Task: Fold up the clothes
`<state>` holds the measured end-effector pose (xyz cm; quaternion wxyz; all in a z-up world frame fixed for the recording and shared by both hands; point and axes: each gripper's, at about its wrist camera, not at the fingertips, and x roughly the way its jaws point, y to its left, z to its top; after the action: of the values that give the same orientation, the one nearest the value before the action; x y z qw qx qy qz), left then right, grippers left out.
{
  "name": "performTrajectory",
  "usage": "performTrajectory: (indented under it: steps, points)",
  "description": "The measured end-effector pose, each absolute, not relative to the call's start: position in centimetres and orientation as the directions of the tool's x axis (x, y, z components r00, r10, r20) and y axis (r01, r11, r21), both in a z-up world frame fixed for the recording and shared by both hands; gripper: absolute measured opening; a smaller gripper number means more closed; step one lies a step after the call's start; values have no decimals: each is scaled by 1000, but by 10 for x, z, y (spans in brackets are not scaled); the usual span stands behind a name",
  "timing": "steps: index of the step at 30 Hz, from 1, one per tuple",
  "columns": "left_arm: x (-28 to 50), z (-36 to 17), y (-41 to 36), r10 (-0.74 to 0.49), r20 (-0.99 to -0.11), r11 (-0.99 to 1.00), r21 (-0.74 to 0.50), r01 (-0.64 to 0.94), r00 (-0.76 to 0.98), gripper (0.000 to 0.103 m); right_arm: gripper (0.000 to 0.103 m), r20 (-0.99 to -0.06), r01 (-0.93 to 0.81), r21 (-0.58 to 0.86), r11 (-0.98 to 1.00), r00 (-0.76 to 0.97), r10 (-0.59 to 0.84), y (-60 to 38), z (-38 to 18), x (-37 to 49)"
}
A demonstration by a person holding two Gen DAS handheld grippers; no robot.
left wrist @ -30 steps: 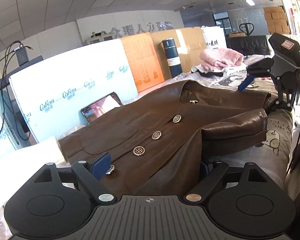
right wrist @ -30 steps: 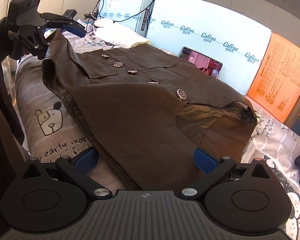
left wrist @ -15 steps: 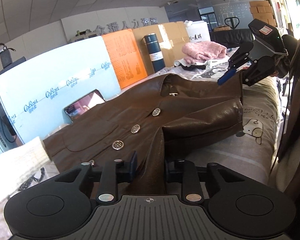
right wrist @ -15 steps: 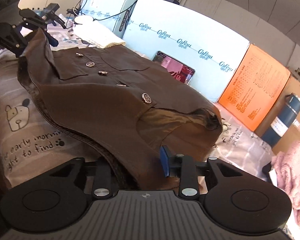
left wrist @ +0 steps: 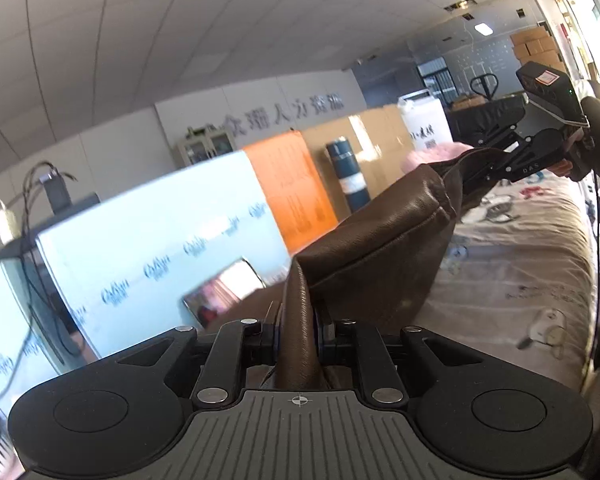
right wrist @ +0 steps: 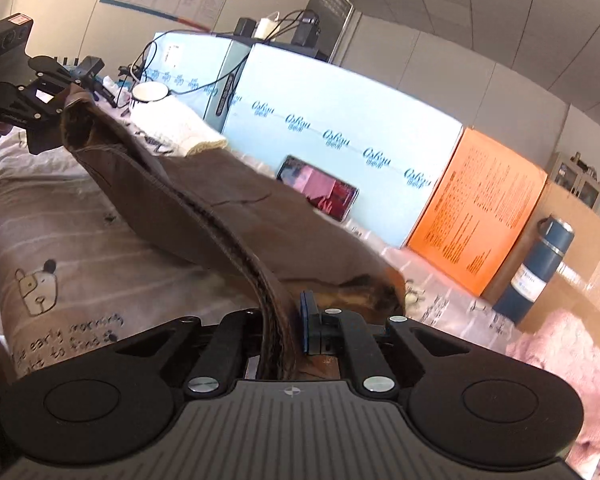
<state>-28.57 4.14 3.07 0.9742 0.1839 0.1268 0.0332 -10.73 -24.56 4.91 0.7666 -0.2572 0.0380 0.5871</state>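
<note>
A brown leather jacket (left wrist: pixel 384 248) hangs stretched between my two grippers above the bed; it also shows in the right wrist view (right wrist: pixel 204 200). My left gripper (left wrist: pixel 298 336) is shut on one end of the jacket's near edge. My right gripper (right wrist: pixel 286 328) is shut on the other end. Each gripper shows in the other's view: the right one at the far right (left wrist: pixel 480 168), the left one at the far left (right wrist: pixel 66 94), both clamped on the leather. The lifted edge is raised off the sheet and the rest of the jacket trails on the bed.
The bed sheet (right wrist: pixel 52 240) has a cartoon dog print. Light blue boards (right wrist: pixel 340 128), an orange board (right wrist: pixel 480 216), a phone (right wrist: pixel 320 194), a blue flask (right wrist: pixel 536 264), pink cloth (right wrist: pixel 560 364) and a white knit (right wrist: pixel 172 128) line the far side.
Both grippers went from open to shut on the jacket's near edge, then lifted it off the bed. The front with the buttons has turned out of sight.
</note>
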Motion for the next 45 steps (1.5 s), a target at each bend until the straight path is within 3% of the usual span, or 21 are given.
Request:
performTrajectory:
  steps: [3,7,21,26,29,31,33,40,45]
  points:
    - [-272,43,56,150,-149,913,400,-80,977,14,7,-278,-918,-341,205,307,910,-233,64,-85]
    - [-239,50,87,158,-171,919,386,-82,973,14,7,-237,-941,-272,204,270,933,-205,76,-46]
    - [-143,11,177,165,-409,958,285,-46,898,20,7,-343,-968,-62,242,248,906,-126,35,43]
    - [-133,0,191,180,-399,963,258,-78,899,20,13,-356,-966,-13,259,247,901,-128,27,50]
    - [-133,0,201,220,-361,963,229,-142,906,35,17,-360,-961,9,277,255,897,-129,25,54]
    - [-134,1,208,255,-330,959,206,-194,909,62,18,-365,-958,35,285,253,896,-130,24,58]
    - [-138,4,218,282,-305,958,146,-248,910,72,21,-374,-954,56,295,254,892,-130,23,59]
    - [-168,9,250,305,-331,896,-218,-387,893,81,49,-379,-907,161,390,308,873,-136,18,67]
    - [-180,7,229,346,-381,862,-232,-451,858,89,60,-353,-861,261,436,336,873,-143,17,70]
